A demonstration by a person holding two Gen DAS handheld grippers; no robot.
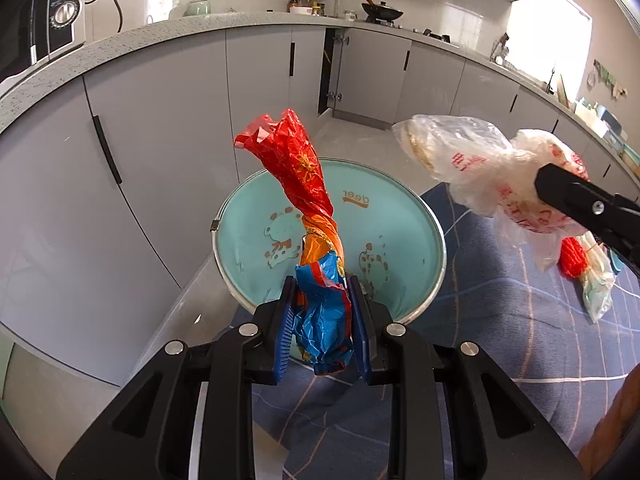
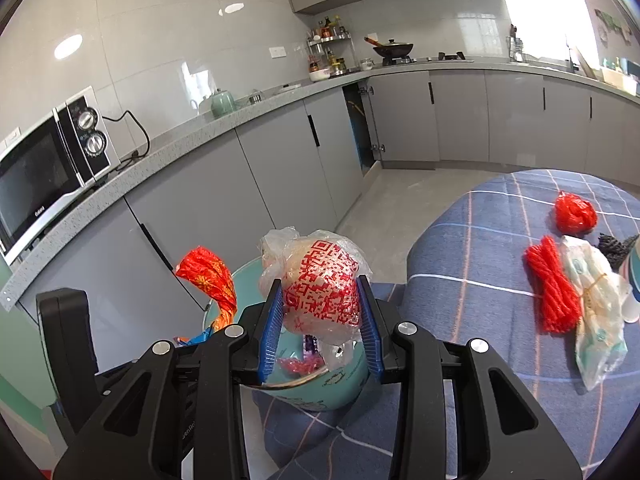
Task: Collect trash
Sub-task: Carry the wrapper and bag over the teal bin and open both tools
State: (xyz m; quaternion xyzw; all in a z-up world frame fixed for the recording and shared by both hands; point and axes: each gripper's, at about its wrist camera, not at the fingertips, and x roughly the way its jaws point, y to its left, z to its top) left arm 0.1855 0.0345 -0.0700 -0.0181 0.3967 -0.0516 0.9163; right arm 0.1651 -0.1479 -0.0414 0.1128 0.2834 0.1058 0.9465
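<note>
Kitchen with grey cabinet run (image 2: 280,160) and speckled worktop along the far side; microwave (image 2: 52,168) at far left. Near right: table under blue plaid cloth (image 2: 480,248), soft and creased.

Teal bin (image 1: 256,248), round, smooth, cartoon-printed inside, steel rim, standing at the table's near left edge. Some scraps already visible at its bottom in the right wrist view. Judged the collection point, hence both loads held above or beside it.

Left gripper (image 1: 323,320): blue ribbed pads clamped on a crumpled snack wrapper (image 1: 296,176), glossy foil, red and orange above, blue at the pinch, twisted and standing up over the bin mouth. Judged ready for release.

Right gripper (image 2: 320,316): pads pressed on a bunched clear plastic bag (image 2: 320,288), thin film with red print, something pale and round inside. Held just right of the bin in the left wrist view.

Remaining on the cloth, far right: red string bundle (image 2: 554,294), ropy, touching a flat clear packet (image 2: 596,320); small red net ball (image 2: 574,214) beyond. Not yet collected.
</note>
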